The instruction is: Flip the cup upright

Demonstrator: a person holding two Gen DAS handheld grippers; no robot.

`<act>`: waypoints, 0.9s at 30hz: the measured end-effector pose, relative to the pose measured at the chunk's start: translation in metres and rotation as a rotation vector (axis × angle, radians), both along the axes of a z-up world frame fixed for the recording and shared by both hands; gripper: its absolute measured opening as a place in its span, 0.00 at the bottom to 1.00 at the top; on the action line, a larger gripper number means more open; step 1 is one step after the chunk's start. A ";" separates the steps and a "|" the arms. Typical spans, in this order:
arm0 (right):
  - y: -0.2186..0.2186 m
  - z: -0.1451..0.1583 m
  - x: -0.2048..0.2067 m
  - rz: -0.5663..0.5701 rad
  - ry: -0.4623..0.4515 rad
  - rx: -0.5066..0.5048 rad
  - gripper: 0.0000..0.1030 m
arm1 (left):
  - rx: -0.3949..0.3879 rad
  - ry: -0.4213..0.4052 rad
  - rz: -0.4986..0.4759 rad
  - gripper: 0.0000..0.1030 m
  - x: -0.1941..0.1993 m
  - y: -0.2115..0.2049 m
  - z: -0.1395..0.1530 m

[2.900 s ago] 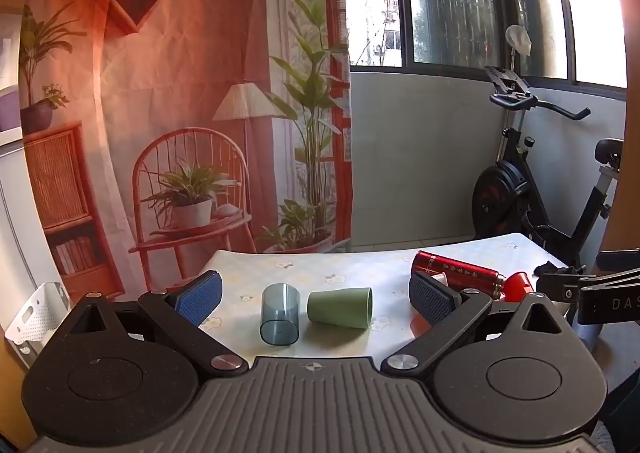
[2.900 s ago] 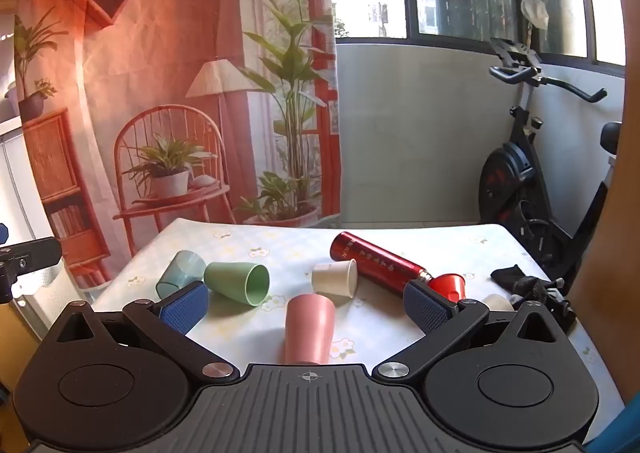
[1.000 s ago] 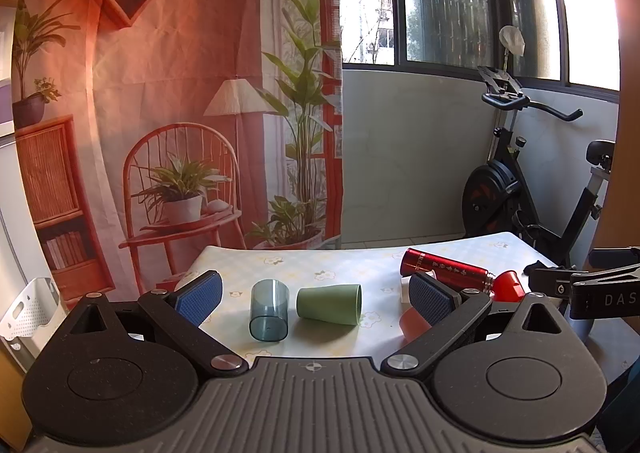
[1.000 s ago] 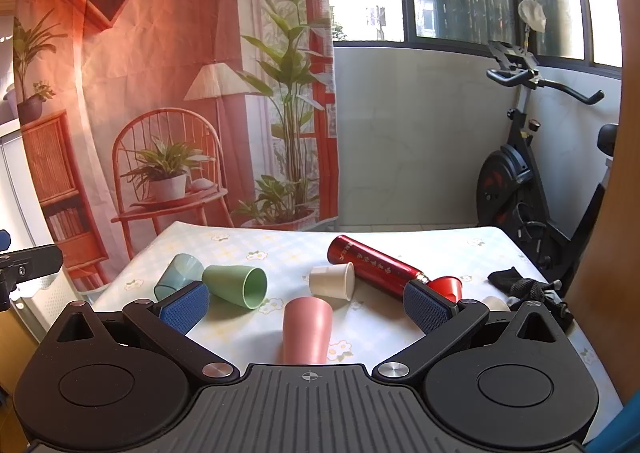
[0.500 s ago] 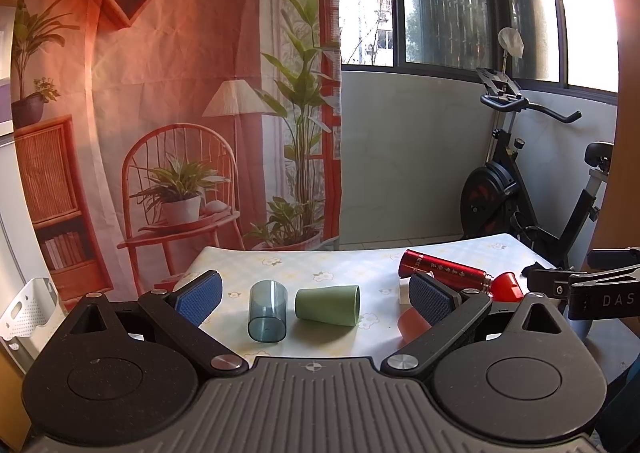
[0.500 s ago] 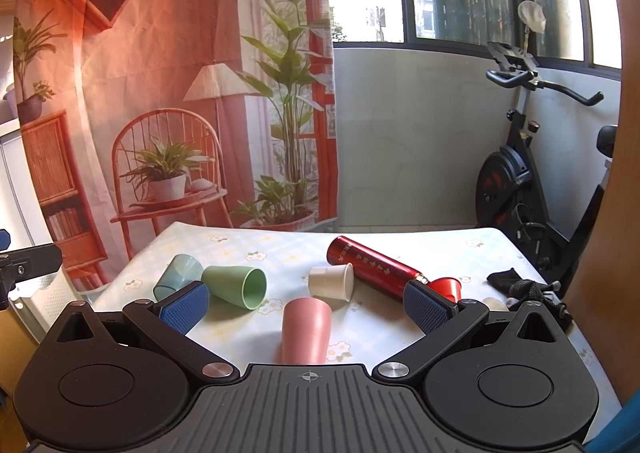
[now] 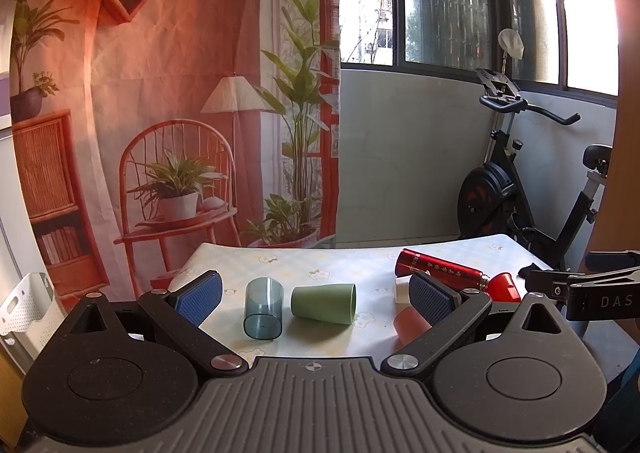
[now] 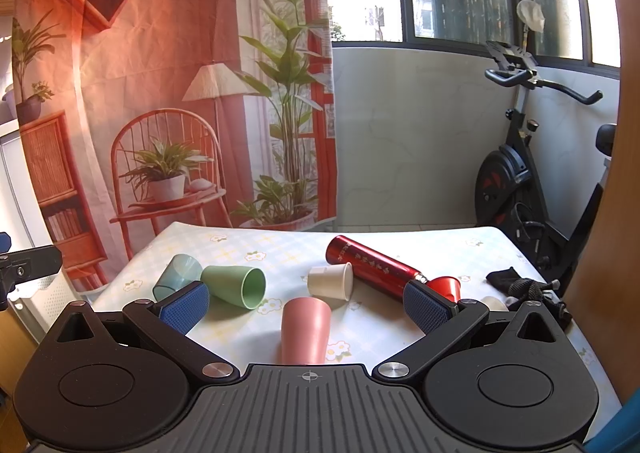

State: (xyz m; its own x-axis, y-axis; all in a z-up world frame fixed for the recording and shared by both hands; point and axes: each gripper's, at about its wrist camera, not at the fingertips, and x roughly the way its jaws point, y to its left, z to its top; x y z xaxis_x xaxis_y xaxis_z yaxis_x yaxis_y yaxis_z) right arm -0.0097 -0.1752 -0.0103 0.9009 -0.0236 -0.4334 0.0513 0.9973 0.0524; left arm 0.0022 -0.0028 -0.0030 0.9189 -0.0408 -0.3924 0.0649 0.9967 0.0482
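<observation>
The left tool (image 7: 314, 295) is held spread wide above the near edge of the tabletop (image 7: 360, 253), with nothing between its pads. The right tool (image 8: 306, 303) is spread as well and nothing is gripped. The pink cup (image 8: 306, 329) is seen lying on its side, just before the right tool. Left of the pink cup a green cup (image 8: 236, 285) is laid on its side, and a blue cup (image 8: 178, 277) is touching it. Behind the pink cup a white cup (image 8: 332, 281) is laid beside a red flask (image 8: 372, 267).
</observation>
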 end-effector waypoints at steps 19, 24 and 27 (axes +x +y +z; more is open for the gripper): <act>-0.028 -0.073 0.062 -0.040 0.053 0.113 1.00 | -0.091 0.148 0.099 0.94 0.072 0.048 -0.052; -0.037 -0.098 0.083 -0.060 0.082 0.183 1.00 | -0.115 0.158 0.121 0.94 0.108 0.073 -0.072; -0.044 -0.105 0.095 -0.076 0.073 0.214 1.00 | -0.094 0.181 0.121 0.93 0.137 0.082 -0.084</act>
State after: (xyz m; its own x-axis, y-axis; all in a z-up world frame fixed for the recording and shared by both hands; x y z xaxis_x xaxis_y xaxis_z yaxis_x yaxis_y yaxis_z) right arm 0.0853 -0.2195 -0.1158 0.8663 0.0099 -0.4995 0.1367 0.9569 0.2561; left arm 0.1388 0.0790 -0.0866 0.8345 0.0212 -0.5506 -0.0564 0.9973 -0.0471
